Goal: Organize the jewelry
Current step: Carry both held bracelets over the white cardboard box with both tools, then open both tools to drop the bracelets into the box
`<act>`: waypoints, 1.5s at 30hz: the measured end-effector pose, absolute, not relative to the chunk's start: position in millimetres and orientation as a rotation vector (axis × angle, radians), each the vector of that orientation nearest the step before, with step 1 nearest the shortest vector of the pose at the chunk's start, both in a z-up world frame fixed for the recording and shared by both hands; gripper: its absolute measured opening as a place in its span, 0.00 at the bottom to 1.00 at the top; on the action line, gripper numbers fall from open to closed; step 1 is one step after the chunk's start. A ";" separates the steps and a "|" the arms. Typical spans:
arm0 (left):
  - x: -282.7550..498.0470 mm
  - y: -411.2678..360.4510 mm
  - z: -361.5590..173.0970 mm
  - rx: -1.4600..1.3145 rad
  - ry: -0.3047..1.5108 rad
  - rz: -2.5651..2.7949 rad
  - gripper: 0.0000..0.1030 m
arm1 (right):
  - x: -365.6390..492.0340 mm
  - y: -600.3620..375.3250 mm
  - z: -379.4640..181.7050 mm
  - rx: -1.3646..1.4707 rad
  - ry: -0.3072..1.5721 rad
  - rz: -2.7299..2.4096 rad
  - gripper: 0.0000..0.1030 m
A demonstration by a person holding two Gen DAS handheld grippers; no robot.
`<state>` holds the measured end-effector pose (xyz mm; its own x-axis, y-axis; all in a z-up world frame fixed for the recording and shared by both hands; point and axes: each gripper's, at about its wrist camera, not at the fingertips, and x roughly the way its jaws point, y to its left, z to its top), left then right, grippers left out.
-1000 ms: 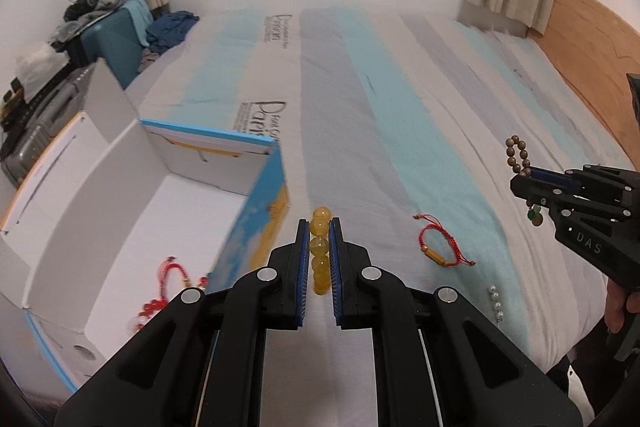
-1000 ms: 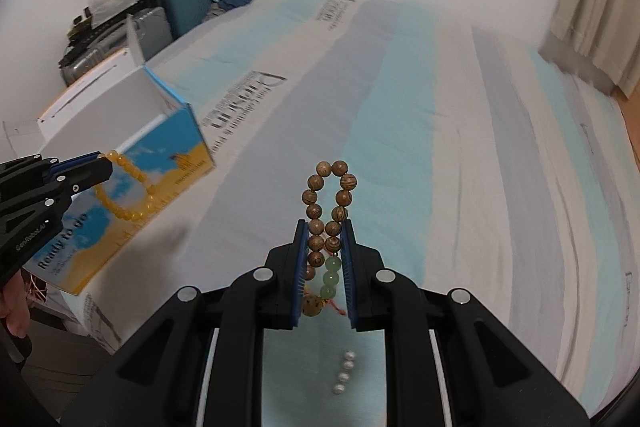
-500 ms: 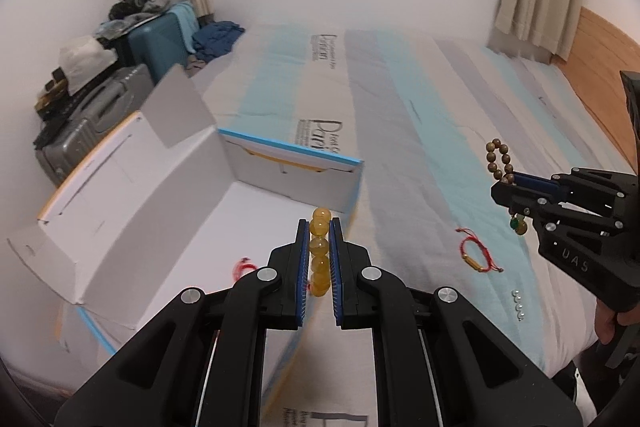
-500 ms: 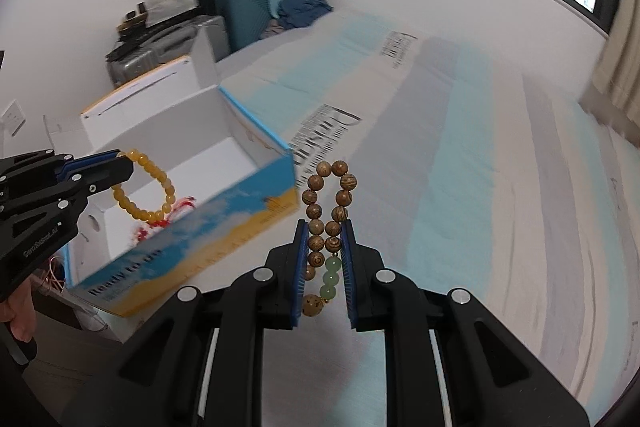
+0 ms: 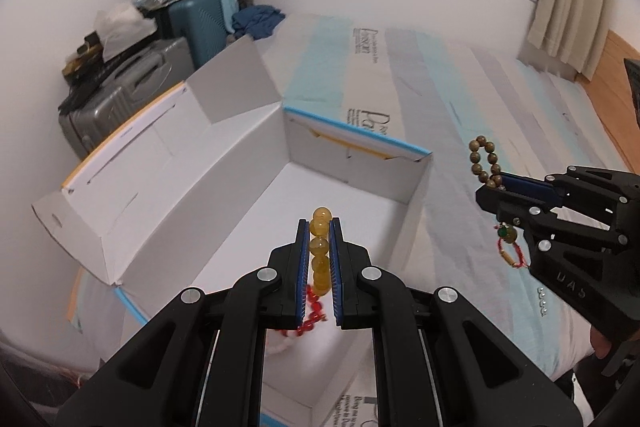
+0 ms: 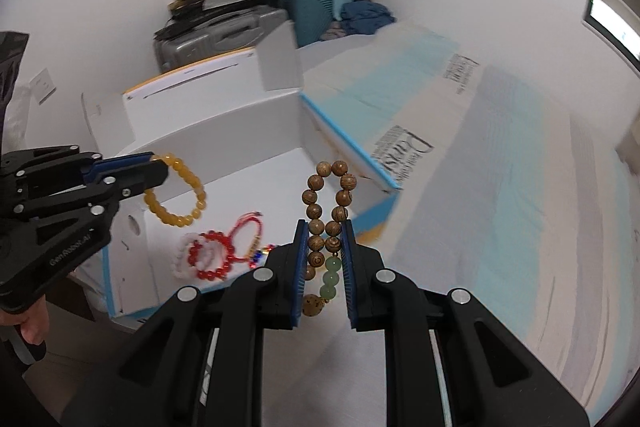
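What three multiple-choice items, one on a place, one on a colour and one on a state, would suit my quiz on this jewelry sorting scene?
1. Where does the red bead bracelet lie?
A. Inside the white box
B. On the striped bed
C. On the grey suitcase

2. What colour is the bracelet in the left gripper?
A. Green
B. Amber yellow
C. Black

3. How is the right gripper?
A. Open and empty
B. Resting flat on the bed
C. Shut on the wooden bead bracelet

Answers:
1. A, it rests on the box floor beside a white bracelet.
2. B, the yellow bead bracelet hangs from its fingers.
3. C, its fingers pinch the brown beads.
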<state>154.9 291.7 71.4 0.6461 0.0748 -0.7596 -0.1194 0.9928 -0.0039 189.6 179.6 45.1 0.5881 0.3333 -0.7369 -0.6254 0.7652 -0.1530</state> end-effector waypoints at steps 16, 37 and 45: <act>156.8 343.4 14.5 -0.126 1.000 0.134 0.08 | 192.9 275.2 -27.5 -0.688 0.966 0.742 0.15; 175.6 369.3 -56.8 -0.184 1.259 0.111 0.09 | 212.7 306.4 -94.2 -0.738 1.214 0.761 0.15; 171.2 370.3 -53.0 -0.182 1.226 0.138 0.11 | 211.6 304.6 -91.2 -0.717 1.176 0.770 0.35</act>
<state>171.2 370.3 -53.0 0.3322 0.0071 -0.9432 -0.2026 0.9772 -0.0640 211.6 304.6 -91.2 0.2007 0.1473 -0.9685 -0.8291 0.5521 -0.0879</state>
